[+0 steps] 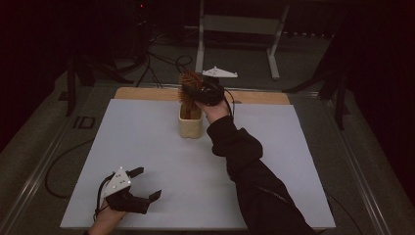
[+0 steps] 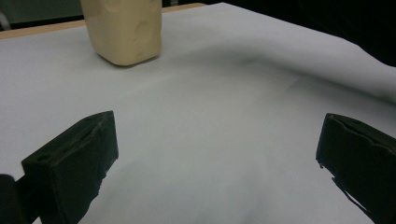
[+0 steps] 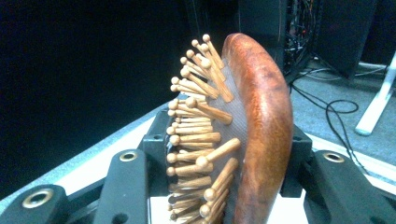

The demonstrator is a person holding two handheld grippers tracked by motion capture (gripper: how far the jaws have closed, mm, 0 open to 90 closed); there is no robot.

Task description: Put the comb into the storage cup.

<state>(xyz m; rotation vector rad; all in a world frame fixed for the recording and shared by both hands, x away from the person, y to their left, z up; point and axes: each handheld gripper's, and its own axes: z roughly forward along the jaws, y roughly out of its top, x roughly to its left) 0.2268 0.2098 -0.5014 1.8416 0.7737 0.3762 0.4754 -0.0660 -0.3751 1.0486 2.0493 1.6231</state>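
Wooden hairbrush (image 3: 243,135), clamped in the right gripper (image 1: 205,93), stands over the cream holder (image 1: 190,125) at the far side; left gripper (image 1: 142,188) rests near, jaws apart.

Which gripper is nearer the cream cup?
Right. The right gripper holds a wooden hairbrush just above the cream cup. The left gripper, jaws open, sits far off at the table's near edge.

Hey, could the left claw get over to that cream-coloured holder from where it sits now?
Probably yes. The left claw is open and holds nothing, with bare white table between it and the holder; the right claw holds the wooden hairbrush over its top.
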